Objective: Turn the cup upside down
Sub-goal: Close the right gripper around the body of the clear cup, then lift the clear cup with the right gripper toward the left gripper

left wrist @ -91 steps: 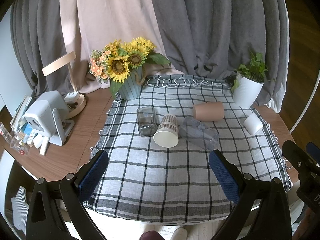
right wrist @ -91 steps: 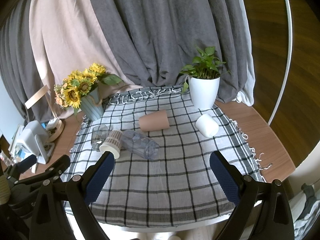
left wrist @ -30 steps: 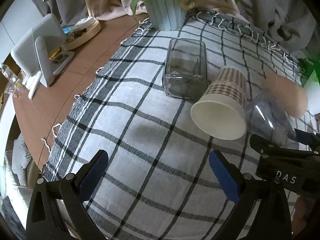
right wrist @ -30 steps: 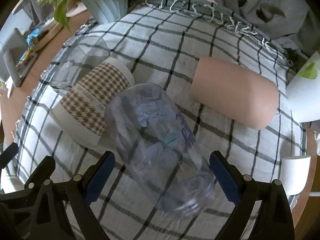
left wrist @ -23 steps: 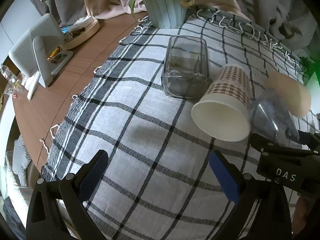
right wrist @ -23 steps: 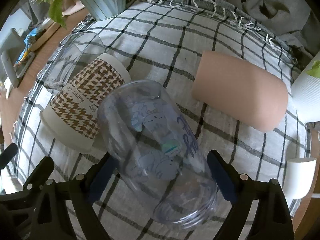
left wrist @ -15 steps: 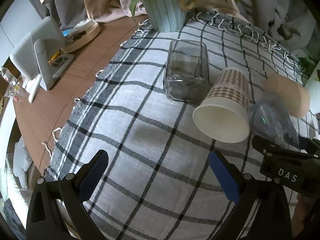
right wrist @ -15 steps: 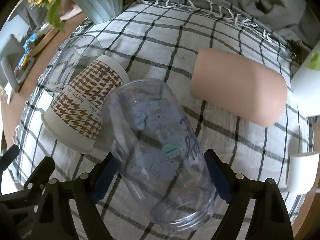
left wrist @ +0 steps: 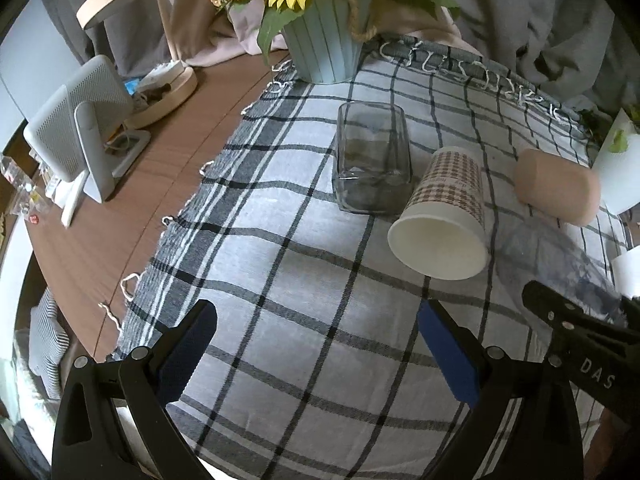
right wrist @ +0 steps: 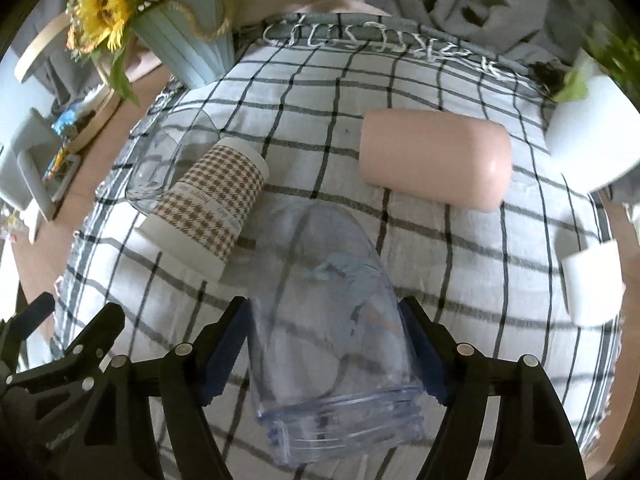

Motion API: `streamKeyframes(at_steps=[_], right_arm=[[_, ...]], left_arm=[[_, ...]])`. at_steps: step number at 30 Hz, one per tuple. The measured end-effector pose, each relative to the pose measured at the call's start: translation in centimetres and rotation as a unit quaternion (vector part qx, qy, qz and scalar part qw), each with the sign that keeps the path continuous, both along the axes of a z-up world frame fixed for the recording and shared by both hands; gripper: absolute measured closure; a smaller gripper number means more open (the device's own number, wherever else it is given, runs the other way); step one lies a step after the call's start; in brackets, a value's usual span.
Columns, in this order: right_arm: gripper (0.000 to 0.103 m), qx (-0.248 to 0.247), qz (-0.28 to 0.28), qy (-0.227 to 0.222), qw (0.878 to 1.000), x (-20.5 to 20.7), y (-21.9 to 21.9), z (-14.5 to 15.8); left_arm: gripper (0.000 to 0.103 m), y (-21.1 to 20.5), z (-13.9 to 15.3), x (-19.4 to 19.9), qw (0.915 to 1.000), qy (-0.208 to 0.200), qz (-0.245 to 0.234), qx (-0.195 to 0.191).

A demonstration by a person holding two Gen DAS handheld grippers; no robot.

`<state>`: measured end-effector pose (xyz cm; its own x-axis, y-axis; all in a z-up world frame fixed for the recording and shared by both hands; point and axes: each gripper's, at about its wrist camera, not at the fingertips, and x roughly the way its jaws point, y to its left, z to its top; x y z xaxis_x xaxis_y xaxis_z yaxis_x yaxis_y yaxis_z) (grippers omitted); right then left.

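My right gripper (right wrist: pixel 324 344) is shut on a clear plastic cup (right wrist: pixel 328 312) that lies on its side, its open rim towards me; the blue pads press both its walls. The cup also shows faintly in the left wrist view (left wrist: pixel 560 264). A houndstooth paper cup (right wrist: pixel 208 204) lies on its side just left of it, mouth towards me in the left wrist view (left wrist: pixel 444 224). My left gripper (left wrist: pixel 316 344) is open and empty over the checked cloth (left wrist: pixel 256 264), left of the paper cup.
A square glass tumbler (left wrist: pixel 372 160), a pink cup (right wrist: pixel 436 160) and a white cup (right wrist: pixel 592 284) lie on the cloth. A sunflower vase (left wrist: pixel 324 44) stands at the back left, a white plant pot (right wrist: pixel 588 148) at the back right. A white device (left wrist: pixel 80 140) stands on the wooden table.
My right gripper closed on the clear cup, and the cup has turned so its rim faces me. My left gripper pulled back a little and stayed open.
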<state>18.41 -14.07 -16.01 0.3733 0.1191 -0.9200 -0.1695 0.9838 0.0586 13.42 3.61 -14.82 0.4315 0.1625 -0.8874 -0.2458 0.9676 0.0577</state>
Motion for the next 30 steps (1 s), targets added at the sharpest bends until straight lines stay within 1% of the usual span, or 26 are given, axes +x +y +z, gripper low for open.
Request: streamKeyframes(at_steps=[6, 9, 14, 19, 22, 30], right_arm=[[0.028, 0.015, -0.052, 0.009, 0.998, -2.3, -0.1, -0.3], [0.028, 0.016, -0.075, 0.014, 0.997, -3.6, 0.2, -0.4], [0.029, 0.024, -0.104, 0.032, 0.994, -5.5, 0.6, -1.2], [0.03, 0.037, -0.12, 0.067, 0.99, -6.6, 1.3, -3.0], [0.03, 0.037, -0.122, 0.066, 0.99, -7.0, 1.7, -3.1], [0.03, 0.036, -0.127, 0.064, 0.989, -7.0, 2.0, -3.1]], left_arm=[[0.0, 1.0, 0.5, -0.4, 0.9999, -0.001, -0.013, 0.0], [0.0, 1.5, 0.5, -0.6, 0.9997, -0.001, -0.021, 0.008], [0.0, 2.2, 0.1, -1.0, 0.9992, 0.011, -0.035, 0.017], [0.0, 2.8, -0.4, -1.4, 0.9982, 0.022, -0.049, 0.027], [0.0, 2.8, -0.7, -1.6, 0.9975, 0.03, -0.059, 0.025], [0.0, 2.4, -0.8, -1.8, 0.996, 0.036, -0.075, 0.032]])
